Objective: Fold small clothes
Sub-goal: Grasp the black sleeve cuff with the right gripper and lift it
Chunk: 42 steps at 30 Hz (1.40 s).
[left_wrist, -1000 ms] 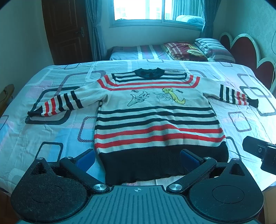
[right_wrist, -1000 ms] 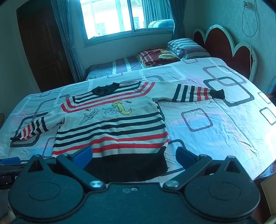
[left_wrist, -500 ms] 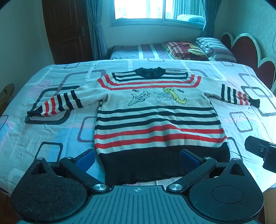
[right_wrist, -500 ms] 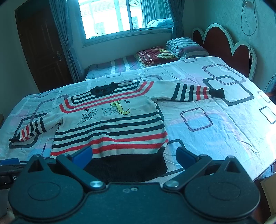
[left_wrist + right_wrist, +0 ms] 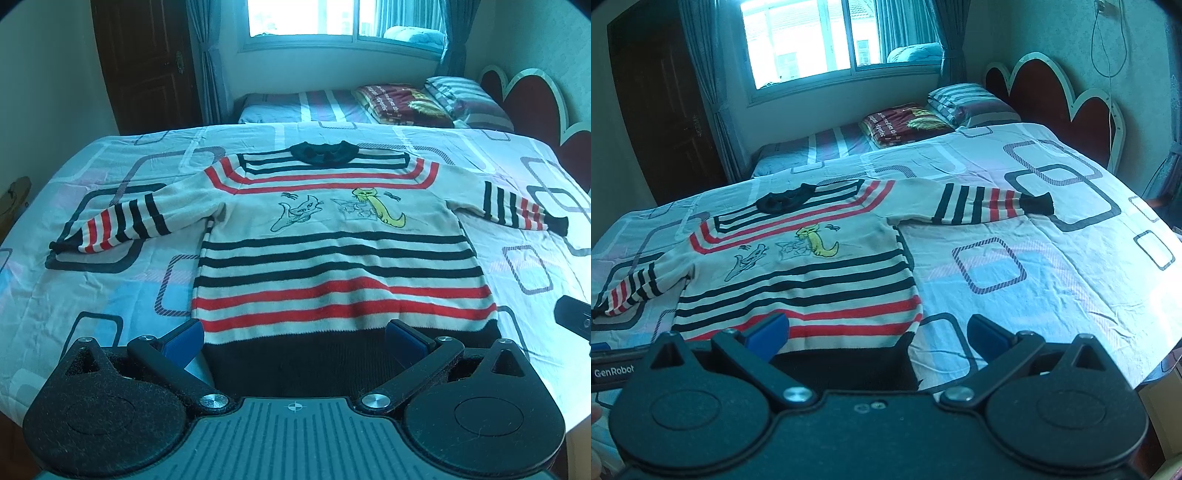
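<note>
Nearest in the left wrist view, the left gripper (image 5: 293, 341) is seen with its blue-tipped fingers (image 5: 183, 339) spread wide over the black ribbed hem of a small cream knitted sweater with black and red stripes (image 5: 340, 258); nothing is held between them, and whether the hem is touched cannot be told. In the right wrist view, the right gripper (image 5: 875, 334) is likewise held wide and empty, its left finger placed over the lower striped body of the sweater and its right finger over bare sheet just beside the hem's corner. The edge of the other black gripper body is glimpsed at the side of each view. The sweater is laid flat, front up, on a bed covered by a pale sheet printed with rounded rectangles (image 5: 110, 280), hem toward the cameras and black collar away. Both sleeves are stretched outward, each ending in a black cuff; cat figures in grey and yellow are embroidered across the chest. Beyond the collar, a second bed with a striped cover is seen, on which a folded dark red blanket (image 5: 905, 123) and striped pillows (image 5: 964, 101) are stacked. A scalloped red headboard (image 5: 1052, 99) stands at the right, and a bright window with curtains (image 5: 317, 18) and a dark wooden door (image 5: 147, 62) are seen farthest back.
</note>
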### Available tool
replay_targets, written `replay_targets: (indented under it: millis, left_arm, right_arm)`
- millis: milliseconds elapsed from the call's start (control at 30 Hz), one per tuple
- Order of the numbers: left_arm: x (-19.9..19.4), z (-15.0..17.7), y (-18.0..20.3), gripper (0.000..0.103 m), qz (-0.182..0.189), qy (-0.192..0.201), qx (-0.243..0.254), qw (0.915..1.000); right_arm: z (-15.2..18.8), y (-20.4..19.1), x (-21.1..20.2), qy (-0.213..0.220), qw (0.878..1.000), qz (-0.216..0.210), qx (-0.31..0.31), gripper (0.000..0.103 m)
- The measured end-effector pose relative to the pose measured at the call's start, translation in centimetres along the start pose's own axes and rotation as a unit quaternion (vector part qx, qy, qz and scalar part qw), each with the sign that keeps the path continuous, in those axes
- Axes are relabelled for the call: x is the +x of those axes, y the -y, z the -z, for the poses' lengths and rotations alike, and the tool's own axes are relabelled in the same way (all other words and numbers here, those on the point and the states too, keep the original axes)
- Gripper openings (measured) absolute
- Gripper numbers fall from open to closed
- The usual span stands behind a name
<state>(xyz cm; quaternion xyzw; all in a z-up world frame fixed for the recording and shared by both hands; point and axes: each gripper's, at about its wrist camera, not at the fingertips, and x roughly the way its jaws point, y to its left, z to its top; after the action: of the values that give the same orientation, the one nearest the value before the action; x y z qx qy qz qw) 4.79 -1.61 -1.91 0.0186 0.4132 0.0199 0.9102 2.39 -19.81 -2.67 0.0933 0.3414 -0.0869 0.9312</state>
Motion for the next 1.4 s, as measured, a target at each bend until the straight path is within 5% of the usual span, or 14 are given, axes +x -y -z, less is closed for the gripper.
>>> replay_targets:
  millis: [633, 1067, 1400]
  left_arm:
    - [8.9, -5.2, 5.9, 0.103, -0.006, -0.019, 0.015, 0.9997]
    - [17.7, -10.1, 11.9, 0.103, -0.005, -0.042, 0.023, 0.9988]
    - [22.8, -12.8, 14.2, 0.103, -0.023, -0.059, 0.017, 0.9978]
  right_arm:
    - [-4.7, 7.7, 10.2, -0.012, 0.999, 0.028, 0.043, 0.101]
    - [-9.2, 15.7, 21.9, -0.037, 0.993, 0.051, 0.098, 0.077]
    - [-11.9, 20.9, 29.7, -0.063, 0.986, 0.081, 0.133, 0.076]
